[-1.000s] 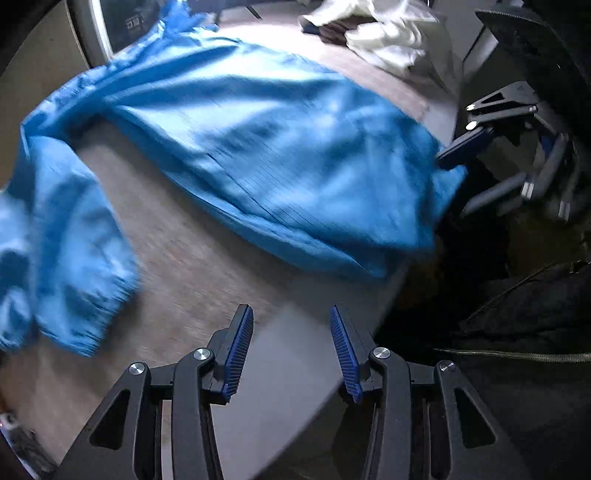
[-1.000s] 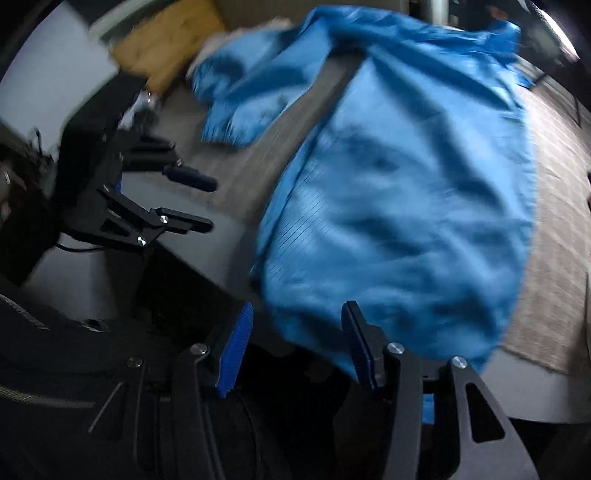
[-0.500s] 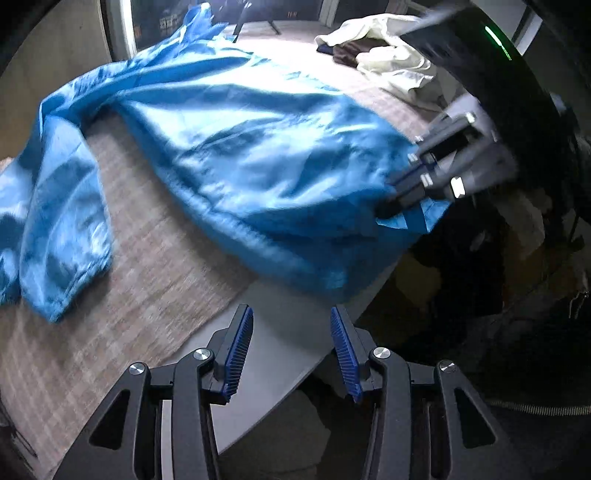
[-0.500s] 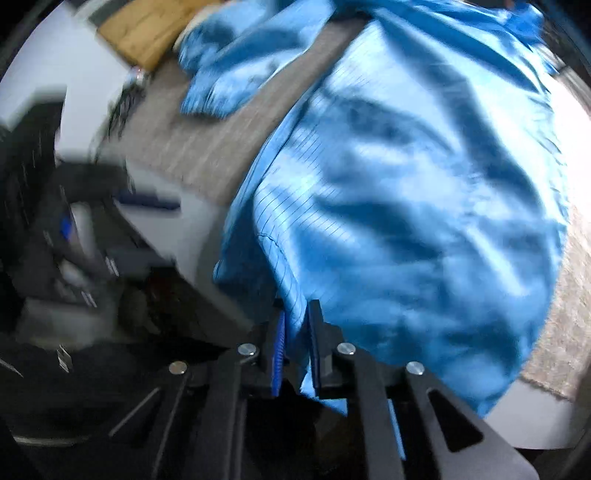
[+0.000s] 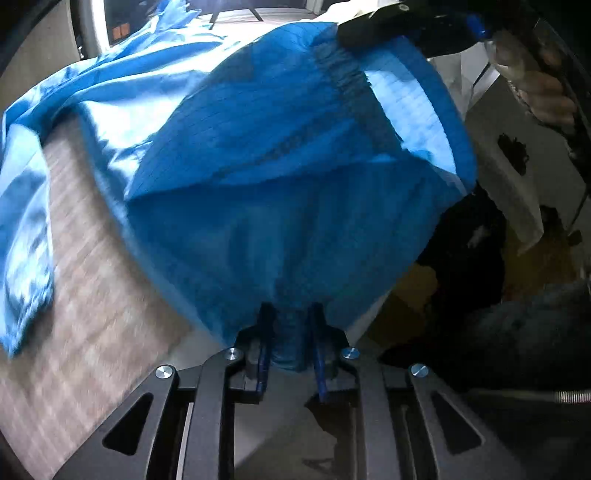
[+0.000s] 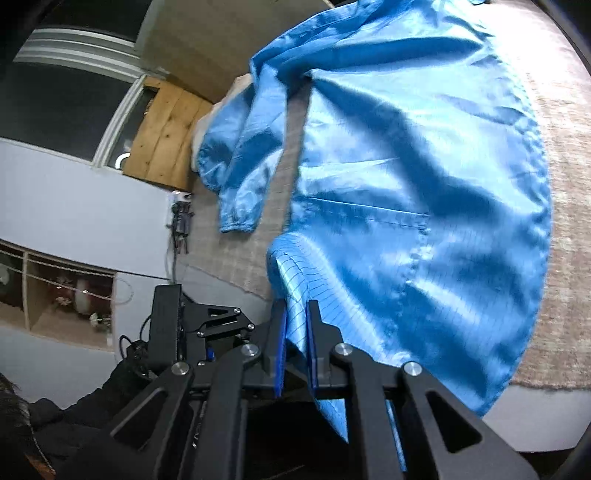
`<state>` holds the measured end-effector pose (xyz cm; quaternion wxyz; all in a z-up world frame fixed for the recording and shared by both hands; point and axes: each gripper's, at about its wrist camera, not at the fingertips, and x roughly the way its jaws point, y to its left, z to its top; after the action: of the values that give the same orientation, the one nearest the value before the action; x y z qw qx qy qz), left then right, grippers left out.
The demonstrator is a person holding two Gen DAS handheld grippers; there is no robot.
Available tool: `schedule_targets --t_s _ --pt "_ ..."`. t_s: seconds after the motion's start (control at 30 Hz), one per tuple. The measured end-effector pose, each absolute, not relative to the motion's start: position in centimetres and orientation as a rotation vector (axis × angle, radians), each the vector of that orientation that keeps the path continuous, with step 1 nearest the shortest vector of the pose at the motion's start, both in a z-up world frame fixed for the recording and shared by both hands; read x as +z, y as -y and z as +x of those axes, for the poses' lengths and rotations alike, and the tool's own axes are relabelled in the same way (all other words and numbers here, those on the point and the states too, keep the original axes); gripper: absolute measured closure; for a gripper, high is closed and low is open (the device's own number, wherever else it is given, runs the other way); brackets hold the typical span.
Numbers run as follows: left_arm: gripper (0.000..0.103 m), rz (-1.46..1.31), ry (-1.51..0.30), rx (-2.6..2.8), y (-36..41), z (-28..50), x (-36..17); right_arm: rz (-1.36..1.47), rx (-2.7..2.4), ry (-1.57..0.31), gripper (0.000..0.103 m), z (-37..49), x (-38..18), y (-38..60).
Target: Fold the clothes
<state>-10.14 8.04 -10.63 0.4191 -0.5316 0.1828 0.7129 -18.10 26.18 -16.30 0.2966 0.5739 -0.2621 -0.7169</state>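
A shiny blue long-sleeved garment [image 6: 406, 177] lies spread on a table covered by a beige woven cloth [image 6: 565, 258]. One sleeve [image 6: 236, 170] trails off to the left. My right gripper [image 6: 295, 350] is shut on the near hem, and the striped inner side of the fabric shows between its pads. In the left wrist view that gripper [image 5: 373, 29] holds the hem raised and folded back over the garment [image 5: 280, 155]. My left gripper [image 5: 291, 347] is closing on a bunch of the same hem that fills the gap between its fingers.
The table's white near edge [image 6: 535, 424] runs just under the hem. A wooden board [image 6: 162, 140] leans at the back left. White fabric [image 5: 509, 192] lies at the right. A person's hand [image 5: 546, 99] holds the right gripper. Dark clothing fills the bottom of both views.
The right gripper shut on the hem, then lifted and swung it back over the garment. The left gripper moved in to the hem and its open jaws closed onto the fabric.
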Motion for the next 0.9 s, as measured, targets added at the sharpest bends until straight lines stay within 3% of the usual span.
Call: schedule_targets --t_s 0.1,0.13,0.17,0.2,0.37,0.43,0.5,0.63,0.73,0.8,0.9 --pt "0.082 -1.341 -0.379 1.834 -5.9 -9.5 -9.1 1.492 -1.849 0.683 0.093 -18.2 -16.2 -24.7" --pt "0.074 -1.351 -0.334 1.844 -5.1 -9.6 -8.5 1.501 -1.822 0.660 0.093 -18.1 -16.6 -23.7" --pt "0.058 -1.361 -0.301 1.865 -4.4 -9.8 -7.9 1.527 -1.788 0.623 0.092 -18.0 -17.4 -22.4" --pt "0.055 -1.369 -0.268 1.885 -3.6 -9.9 -7.3 1.561 -1.746 0.584 0.090 -17.8 -18.2 -21.0" --pt "0.055 -1.319 -0.263 1.975 -3.1 -12.2 -4.7 1.701 -1.617 0.441 0.081 -15.1 -20.5 -18.9" --pt "0.055 -1.279 -0.286 1.975 -4.5 -13.1 -4.2 1.622 -1.678 0.552 0.071 -14.3 -18.6 -22.2" --pt "0.055 -1.234 -0.349 1.930 -6.9 -13.4 -4.4 1.547 -1.752 0.653 0.067 -13.6 -16.8 -25.7" --pt "0.056 -1.215 -0.513 1.762 -12.2 -12.9 -7.0 1.587 -2.151 0.629 0.067 -12.3 -15.6 -33.9" --pt "0.059 -1.297 -0.787 1.731 -13.2 -12.8 -10.7 1.638 -2.195 0.659 0.067 -12.2 -17.5 -36.0" --pt "0.058 -1.349 -0.721 1.747 -11.5 -13.6 -10.9 1.647 -2.186 0.656 0.067 -12.8 -18.8 -35.3" --pt "0.062 -1.382 -0.662 1.772 -9.8 -14.5 -9.8 1.730 -2.189 0.496 0.067 -13.8 -20.8 -32.3"
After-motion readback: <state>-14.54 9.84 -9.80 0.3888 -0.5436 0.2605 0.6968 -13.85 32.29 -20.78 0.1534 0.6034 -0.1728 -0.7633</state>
